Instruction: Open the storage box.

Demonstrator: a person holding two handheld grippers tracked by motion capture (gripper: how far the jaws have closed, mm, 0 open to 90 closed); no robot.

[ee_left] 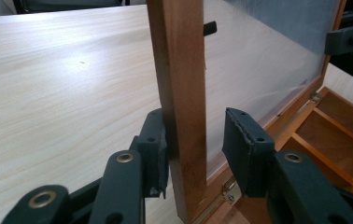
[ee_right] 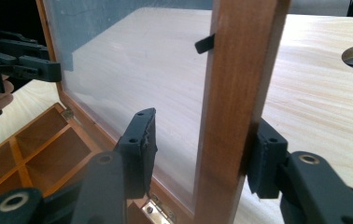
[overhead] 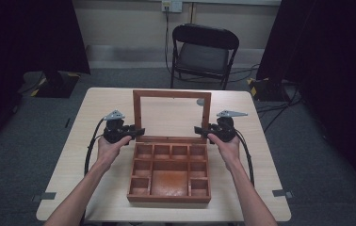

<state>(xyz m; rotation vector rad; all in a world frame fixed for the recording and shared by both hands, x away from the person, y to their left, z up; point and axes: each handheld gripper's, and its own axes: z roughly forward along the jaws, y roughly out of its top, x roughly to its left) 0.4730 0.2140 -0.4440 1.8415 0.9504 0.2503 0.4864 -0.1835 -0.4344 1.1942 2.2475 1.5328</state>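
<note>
**K:** Dim room, folding chair [overhead: 204, 52] behind the pale tabletop [overhead: 105, 101]. The wooden compartment box [overhead: 169, 198] sits mid-table, and its framed lid [overhead: 171, 93] stands upright on the rear hinges [ee_right: 158, 212]. We've got a gripper on each side rail.

**M:** Fingers?

**K:** On the left gripper [overhead: 138, 132], the outer finger [ee_left: 153, 144] is on the wood and the inner one is tight to the pane side. We read that as clamped on the lid. The right gripper [overhead: 199, 131] is half open astride its rail: the back finger [ee_right: 265, 158] touches the wood and the front finger [ee_right: 142, 135] is off it.

**M:** So close the right one first.

**K:** Yes, we think so. Grip the wood only and keep the pads off the clear pane [overhead: 171, 117]. Then we swing both hands together around the hinge line. An uneven pull would likely rack the frame.

**M:** Contents?

**K:** There's a row of small cells at the back, more small cells down both sides, and a large centre cell [overhead: 169, 182]. All of them look empty to us.
</note>
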